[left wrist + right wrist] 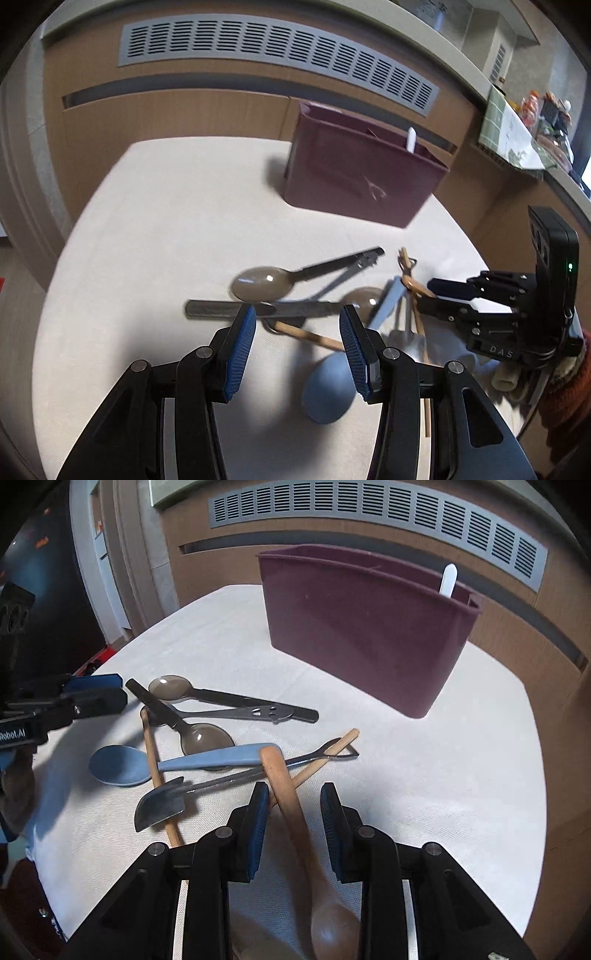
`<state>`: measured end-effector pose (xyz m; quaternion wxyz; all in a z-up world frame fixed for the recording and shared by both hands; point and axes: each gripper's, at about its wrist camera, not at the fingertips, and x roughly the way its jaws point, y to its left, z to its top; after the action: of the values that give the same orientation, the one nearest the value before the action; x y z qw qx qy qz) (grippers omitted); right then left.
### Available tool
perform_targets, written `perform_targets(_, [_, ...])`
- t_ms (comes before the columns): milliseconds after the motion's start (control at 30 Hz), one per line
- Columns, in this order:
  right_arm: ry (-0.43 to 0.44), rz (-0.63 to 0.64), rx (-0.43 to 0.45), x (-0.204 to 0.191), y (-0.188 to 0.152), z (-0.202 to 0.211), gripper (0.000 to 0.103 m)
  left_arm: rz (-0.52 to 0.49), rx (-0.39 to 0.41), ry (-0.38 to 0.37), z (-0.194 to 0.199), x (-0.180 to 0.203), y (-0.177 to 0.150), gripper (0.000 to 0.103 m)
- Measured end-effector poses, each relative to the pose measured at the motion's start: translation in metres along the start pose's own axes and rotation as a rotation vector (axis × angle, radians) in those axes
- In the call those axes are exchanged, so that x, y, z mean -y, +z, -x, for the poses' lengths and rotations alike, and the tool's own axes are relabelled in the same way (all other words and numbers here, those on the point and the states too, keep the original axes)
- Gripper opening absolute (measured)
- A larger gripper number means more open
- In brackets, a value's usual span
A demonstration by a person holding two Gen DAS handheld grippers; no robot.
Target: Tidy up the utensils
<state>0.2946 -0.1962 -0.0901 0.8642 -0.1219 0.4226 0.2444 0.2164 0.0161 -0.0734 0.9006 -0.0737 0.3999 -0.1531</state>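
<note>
Wooden, pale brown and long-handled, the spoon [291, 812] lies on the white tablecloth [424, 775] with its handle running between your right gripper's [294, 823] blue pads, which stand apart and do not press it. Its handle tip rests over the light blue plastic spoon [155, 762] and the steel spatula [162, 805] in the loose pile at near left. Two translucent grey spoons [173, 686], a dark flat-handled utensil [151, 701] and wooden chopsticks [153, 760] lie there too. Your left gripper [297, 332] hovers over the dark utensil, jaws well apart, holding nothing. Farther back stands the maroon rectangular holder [362, 642], a white handle [447, 579] sticking up at its right end
</note>
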Motion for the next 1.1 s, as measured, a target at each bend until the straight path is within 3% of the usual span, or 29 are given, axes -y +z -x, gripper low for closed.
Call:
perform_targets(100, [-0.01, -0.012, 0.019, 0.002, -0.003, 0.002, 0.013, -0.025, -0.019, -0.015, -0.005, 0.009, 0.0, 0.048])
perform_targets(400, [-0.061, -0.242, 0.115, 0.041, -0.021, 0.031, 0.01, -0.062, -0.038, -0.019, -0.016, 0.022, 0.01, 0.049])
perform_targets(500, [-0.072, -0.288, 0.125, 0.048, -0.034, 0.037, 0.01, -0.132, -0.057, -0.044, -0.026, 0.04, 0.014, 0.049])
perform_targets(667, [-0.062, -0.333, 0.122, 0.051, -0.046, 0.036, 0.01, -0.33, -0.087, 0.027, -0.048, 0.074, 0.013, 0.049])
perform_targets(733, [-0.065, -0.344, 0.124, 0.052, -0.054, 0.037, 0.01, -0.352, -0.097, 0.044, -0.054, 0.08, 0.015, 0.049])
perform_targets(967, [-0.056, -0.367, 0.133, 0.056, -0.055, 0.036, 0.011, -0.311, -0.178, -0.123, -0.072, 0.103, 0.039, 0.049])
perform_targets(1100, [-0.056, -0.375, 0.146, 0.057, -0.058, 0.04, 0.01, -0.319, -0.207, -0.115, -0.077, 0.112, 0.043, 0.036])
